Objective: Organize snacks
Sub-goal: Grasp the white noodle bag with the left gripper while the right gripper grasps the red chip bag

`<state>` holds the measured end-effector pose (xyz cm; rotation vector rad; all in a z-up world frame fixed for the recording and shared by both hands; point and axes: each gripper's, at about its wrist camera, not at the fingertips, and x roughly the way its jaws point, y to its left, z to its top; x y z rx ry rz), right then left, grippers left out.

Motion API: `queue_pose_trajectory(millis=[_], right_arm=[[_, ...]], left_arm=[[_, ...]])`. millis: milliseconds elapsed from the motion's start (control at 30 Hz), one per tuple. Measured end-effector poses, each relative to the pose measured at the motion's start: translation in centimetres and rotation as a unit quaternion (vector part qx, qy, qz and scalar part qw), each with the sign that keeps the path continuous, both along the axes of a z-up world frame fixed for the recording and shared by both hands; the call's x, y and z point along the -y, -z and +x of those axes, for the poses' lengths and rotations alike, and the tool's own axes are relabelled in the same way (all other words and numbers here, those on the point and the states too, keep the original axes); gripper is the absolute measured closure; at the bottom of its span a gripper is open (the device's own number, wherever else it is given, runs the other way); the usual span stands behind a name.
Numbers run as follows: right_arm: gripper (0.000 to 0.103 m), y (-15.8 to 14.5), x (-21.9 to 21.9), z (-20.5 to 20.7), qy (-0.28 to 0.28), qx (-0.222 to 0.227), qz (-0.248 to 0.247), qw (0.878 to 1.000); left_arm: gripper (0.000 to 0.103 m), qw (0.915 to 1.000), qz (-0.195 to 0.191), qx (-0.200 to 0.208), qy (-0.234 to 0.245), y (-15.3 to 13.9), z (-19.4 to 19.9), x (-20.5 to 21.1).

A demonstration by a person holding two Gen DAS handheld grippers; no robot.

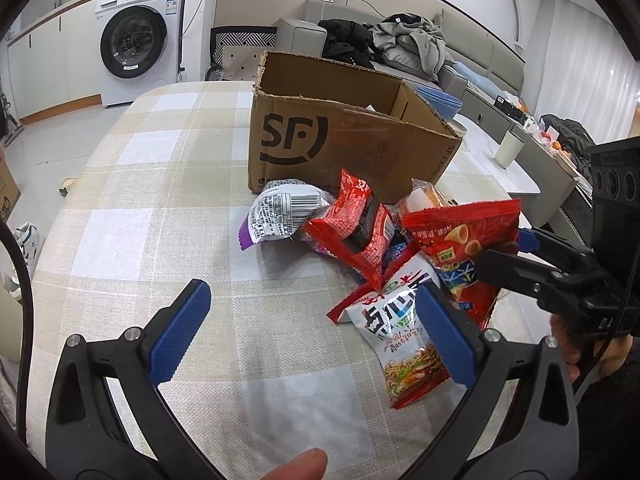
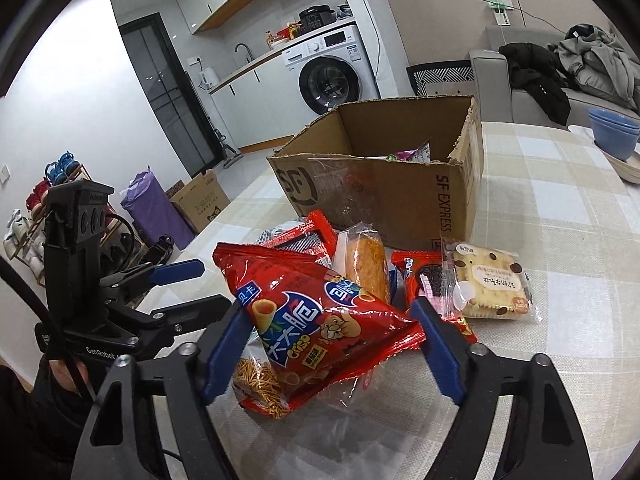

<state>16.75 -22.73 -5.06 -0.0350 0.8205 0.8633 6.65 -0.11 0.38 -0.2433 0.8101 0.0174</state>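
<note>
The left gripper [image 1: 308, 328] stands with its ribbed blue pads spread wide above the checked woven tablecloth [image 1: 168, 208], nothing between them. Beside its right pad lies a glossy white-and-red noodle packet [image 1: 400, 344], part of a crinkled pile of snack packets in front of the open corrugated cardboard box [image 1: 340, 144]. The right gripper [image 2: 332, 332] pinches the puffy red crisp bag [image 2: 316, 320], both blue pads pressing its foil sides. Further right lie a flat red cookie packet [image 2: 424, 276] and a clear-wrapped square biscuit [image 2: 488, 284], side by side.
</note>
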Motion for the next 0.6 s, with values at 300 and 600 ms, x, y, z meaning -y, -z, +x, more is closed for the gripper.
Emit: queue_pose_trajectory(millis=[300, 600], right_arm=[[0.037, -0.6, 0.9, -0.3, -0.006, 0.02, 0.013, 1.0], [0.037, -2.1, 2.6, 0.0, 0.015, 0.041, 0.041, 0.998]], left_arm=[[0.001, 0.9999, -0.003, -0.006, 0.009, 0.7, 0.3, 0.3], [0.001, 0.9985, -0.024, -0.028, 0.04, 1.1, 0.7, 1.7]])
